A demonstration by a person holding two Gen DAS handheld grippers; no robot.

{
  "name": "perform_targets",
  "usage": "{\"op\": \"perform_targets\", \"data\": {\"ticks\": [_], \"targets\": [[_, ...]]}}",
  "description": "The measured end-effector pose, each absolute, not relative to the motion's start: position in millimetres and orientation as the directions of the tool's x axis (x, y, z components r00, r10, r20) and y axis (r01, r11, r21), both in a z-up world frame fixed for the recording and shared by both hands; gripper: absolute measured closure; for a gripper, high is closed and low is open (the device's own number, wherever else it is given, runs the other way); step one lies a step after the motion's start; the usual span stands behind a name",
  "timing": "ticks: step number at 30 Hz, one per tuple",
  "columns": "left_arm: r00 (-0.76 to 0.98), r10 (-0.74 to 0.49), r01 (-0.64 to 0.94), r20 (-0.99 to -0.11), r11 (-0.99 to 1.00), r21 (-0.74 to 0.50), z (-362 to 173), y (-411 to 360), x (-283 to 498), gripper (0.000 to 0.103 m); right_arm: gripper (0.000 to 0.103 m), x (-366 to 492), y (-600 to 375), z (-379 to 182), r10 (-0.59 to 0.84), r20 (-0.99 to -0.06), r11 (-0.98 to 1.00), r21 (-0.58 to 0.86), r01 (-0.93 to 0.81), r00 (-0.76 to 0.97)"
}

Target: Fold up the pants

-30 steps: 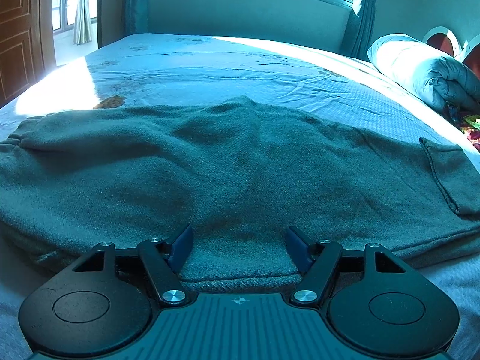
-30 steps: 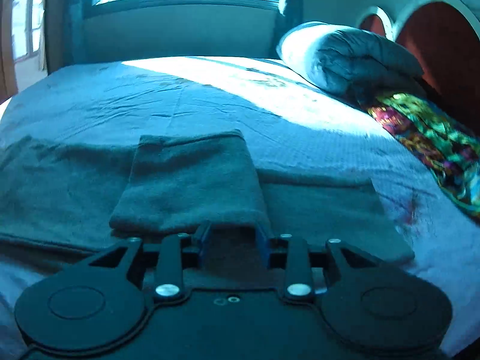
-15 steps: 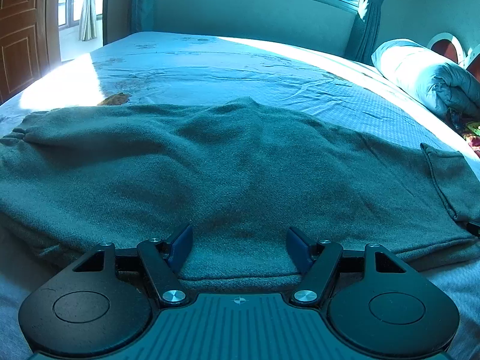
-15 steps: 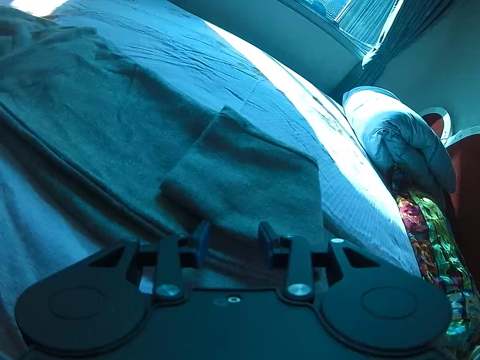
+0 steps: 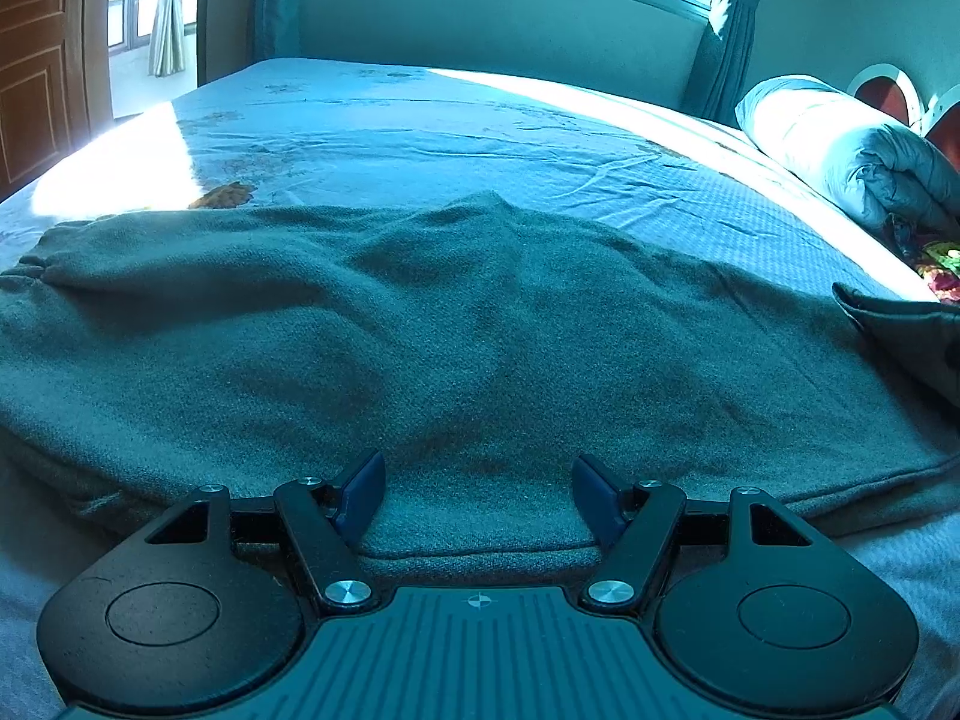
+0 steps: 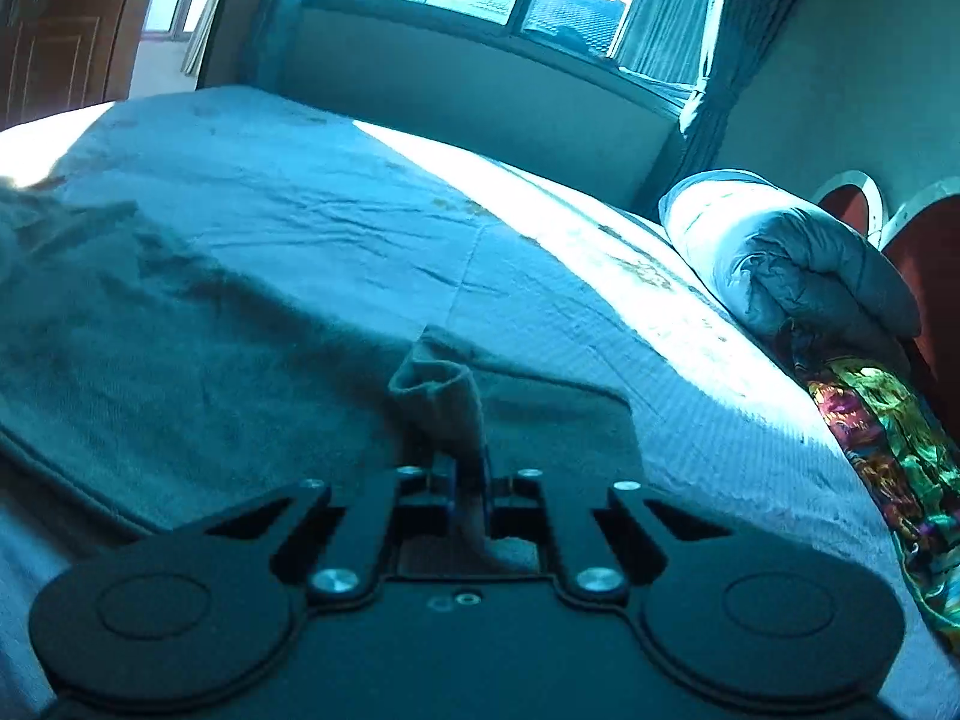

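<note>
Your right gripper (image 6: 465,474) pinches what looks like the pants (image 5: 456,324) cuff to carry it over, while your left gripper (image 5: 478,495) gapes empty astride the near edge.

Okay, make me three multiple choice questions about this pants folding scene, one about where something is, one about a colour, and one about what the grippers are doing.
1. Where do the pants lie?
A. On the floor
B. On the bed
C. On a chair

2. What colour are the left gripper finger pads?
A. Blue
B. Red
C. White

3. What state is the right gripper in?
A. Wide open above the bed
B. Shut on a pillow
C. Shut on a bunch of pants fabric

Answers:
1 B, the grey pants spread across the blue sheet.
2 A, both pads on the open left gripper show blue.
3 C, the right wrist view shows the fingers pinched together with a raised fold of fabric between them.
</note>
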State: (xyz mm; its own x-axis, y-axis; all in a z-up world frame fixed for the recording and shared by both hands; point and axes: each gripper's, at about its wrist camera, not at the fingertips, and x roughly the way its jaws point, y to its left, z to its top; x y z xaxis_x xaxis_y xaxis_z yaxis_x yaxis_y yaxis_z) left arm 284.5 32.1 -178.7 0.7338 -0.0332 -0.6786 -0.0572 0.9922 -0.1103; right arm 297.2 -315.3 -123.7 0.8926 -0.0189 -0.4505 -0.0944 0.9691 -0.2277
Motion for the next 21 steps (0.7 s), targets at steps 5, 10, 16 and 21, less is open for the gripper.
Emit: {"op": "perform_targets", "data": {"ticks": [5,10,16,21], "targets": [[0.725,-0.045,-0.038,-0.687,0.994,-0.106,-177.1,33.7,286.5,0.034,0.103,284.1,-372.7,-55.3,-0.037,-0.321,0.998,-0.062,0.018,0.946],[0.717,-0.057,-0.020,-0.695,0.995,-0.102,-174.1,35.9,287.2,0.034,0.103,265.5,-453.5,-31.6,-0.106,-0.297,0.979,0.136,0.152,0.949],[0.709,-0.058,0.000,-0.703,0.997,-0.083,-173.8,34.6,289.2,0.034,0.103,251.5,-545.2,-121.5,-0.154,-0.486,0.876,0.336,0.346,0.861],[0.696,-0.060,0.010,-0.716,0.997,-0.075,-172.2,35.3,292.3,0.033,0.103,246.0,-566.3,-170.4,-0.101,-0.532,0.803,0.455,0.385,0.841]]}}
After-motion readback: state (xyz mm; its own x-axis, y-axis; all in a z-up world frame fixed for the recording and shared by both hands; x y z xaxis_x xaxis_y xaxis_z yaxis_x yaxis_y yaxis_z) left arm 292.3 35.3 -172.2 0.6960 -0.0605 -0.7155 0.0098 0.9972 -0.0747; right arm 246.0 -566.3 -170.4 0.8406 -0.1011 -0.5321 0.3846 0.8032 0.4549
